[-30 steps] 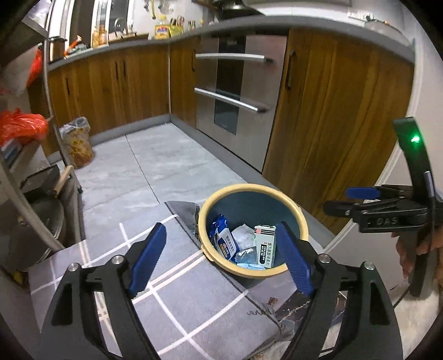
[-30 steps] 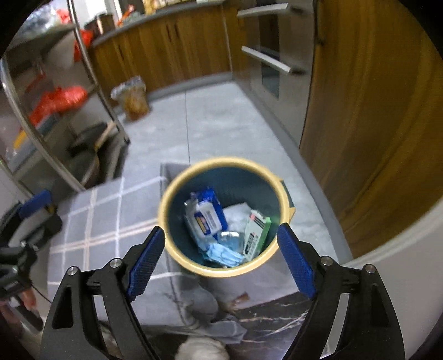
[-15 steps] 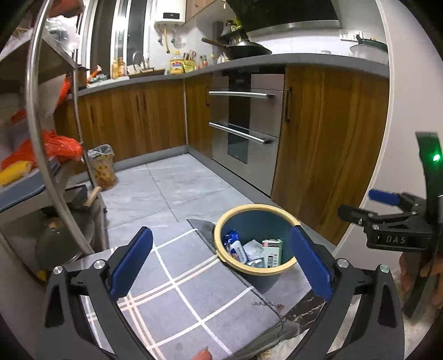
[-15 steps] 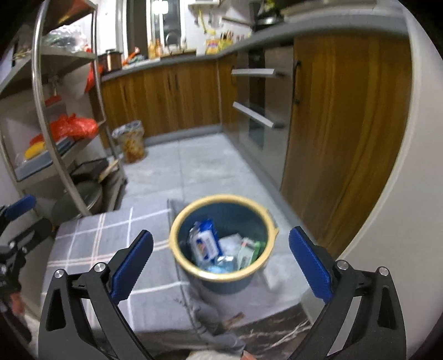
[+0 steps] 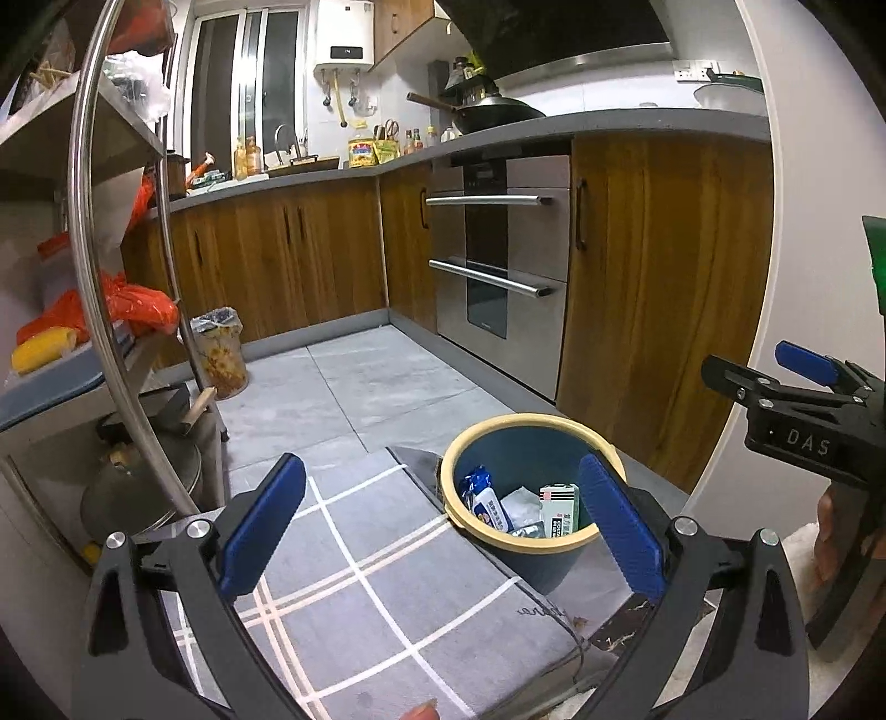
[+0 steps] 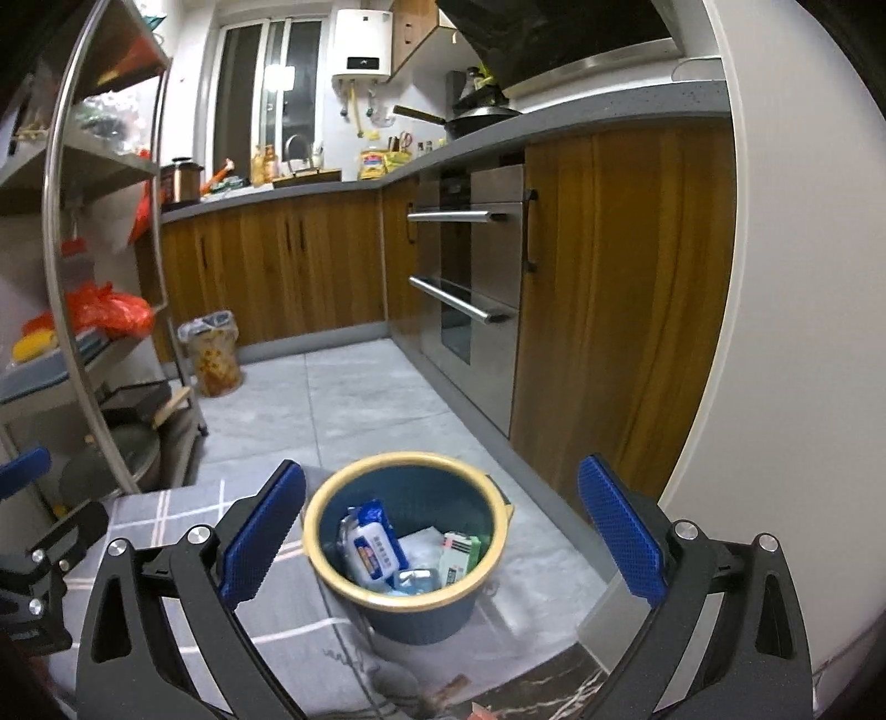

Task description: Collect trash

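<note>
Both grippers now sit higher and farther back from the bin (image 6: 407, 545) than a second ago, and they tilt up from a downward look to a more level one. In the right wrist view the bin drops from between the blue pads to lower in the frame, smaller, with the pads spread wide on either side. In the left wrist view the bin (image 5: 531, 498) shrinks toward the right pad, and more of the checked mat (image 5: 387, 581) shows. The counter (image 6: 332, 185), window (image 6: 266, 94) and water heater (image 6: 362, 47) come into sight. The right gripper (image 5: 775, 382) shifts lower at the left view's right edge.
</note>
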The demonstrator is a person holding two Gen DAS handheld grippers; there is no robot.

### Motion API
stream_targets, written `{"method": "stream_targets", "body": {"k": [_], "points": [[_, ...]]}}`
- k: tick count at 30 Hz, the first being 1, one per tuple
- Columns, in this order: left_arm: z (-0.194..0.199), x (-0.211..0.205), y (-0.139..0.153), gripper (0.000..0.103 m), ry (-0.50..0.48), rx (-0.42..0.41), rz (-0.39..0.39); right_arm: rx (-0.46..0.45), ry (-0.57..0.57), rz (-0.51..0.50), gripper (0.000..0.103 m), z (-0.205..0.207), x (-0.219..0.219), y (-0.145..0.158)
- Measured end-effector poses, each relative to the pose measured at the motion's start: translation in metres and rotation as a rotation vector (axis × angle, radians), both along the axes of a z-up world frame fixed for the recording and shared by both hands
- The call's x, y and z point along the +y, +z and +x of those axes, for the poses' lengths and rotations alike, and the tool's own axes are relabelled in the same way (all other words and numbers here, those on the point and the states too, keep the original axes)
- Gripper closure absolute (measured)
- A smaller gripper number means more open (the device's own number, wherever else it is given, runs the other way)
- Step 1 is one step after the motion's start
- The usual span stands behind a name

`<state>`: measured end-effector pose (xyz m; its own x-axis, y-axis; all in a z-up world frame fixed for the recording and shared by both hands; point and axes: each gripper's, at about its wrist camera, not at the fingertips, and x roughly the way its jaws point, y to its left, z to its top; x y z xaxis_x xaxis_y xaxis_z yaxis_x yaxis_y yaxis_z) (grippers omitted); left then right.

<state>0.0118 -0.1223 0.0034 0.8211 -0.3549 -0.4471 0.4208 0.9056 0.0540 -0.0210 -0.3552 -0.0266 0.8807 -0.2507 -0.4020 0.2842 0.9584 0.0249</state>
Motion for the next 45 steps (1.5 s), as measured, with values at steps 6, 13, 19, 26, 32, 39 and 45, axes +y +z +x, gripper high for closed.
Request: {"method": "stream_targets", "body": {"k": [6, 13, 19, 26, 32, 39, 45], "points": [[0.0012, 0.0005, -0.0019, 0.006, 0.004, 0.003, -0.001, 0.006, 0.009, -0.016, 0.005, -0.0006, 0.0064, -0.0020], [0.0026, -0.0013, -0.0029, 0.006, 0.003, 0.004, -0.002, 0.006, 0.008, -0.017, 0.005, 0.0002, 0.0081, -0.0022], [0.0029, -0.0035, -0.0045, 0.006, 0.003, 0.006, 0.002, 0.006, 0.011, -0.018, 0.005, 0.0003, 0.0077, -0.0022], [0.0032, -0.0035, -0.0049, 0.006, 0.002, 0.006, 0.002, 0.007, 0.011, -0.021, 0.005, 0.0000, 0.0074, -0.0022], [0.0020, -0.0050, -0.0091, 0.006, -0.002, 0.010, 0.001, 0.009, 0.012, -0.023, 0.005, 0.0004, 0.0080, -0.0023], [0.0009, -0.0047, -0.0105, 0.006, -0.002, 0.010, -0.002, 0.010, 0.012, -0.023, 0.005, 0.0006, 0.0085, -0.0026], [0.0007, -0.0045, -0.0104, 0.006, -0.003, 0.014, -0.003, 0.011, 0.012, -0.024, 0.005, 0.0007, 0.0086, -0.0025]]}}
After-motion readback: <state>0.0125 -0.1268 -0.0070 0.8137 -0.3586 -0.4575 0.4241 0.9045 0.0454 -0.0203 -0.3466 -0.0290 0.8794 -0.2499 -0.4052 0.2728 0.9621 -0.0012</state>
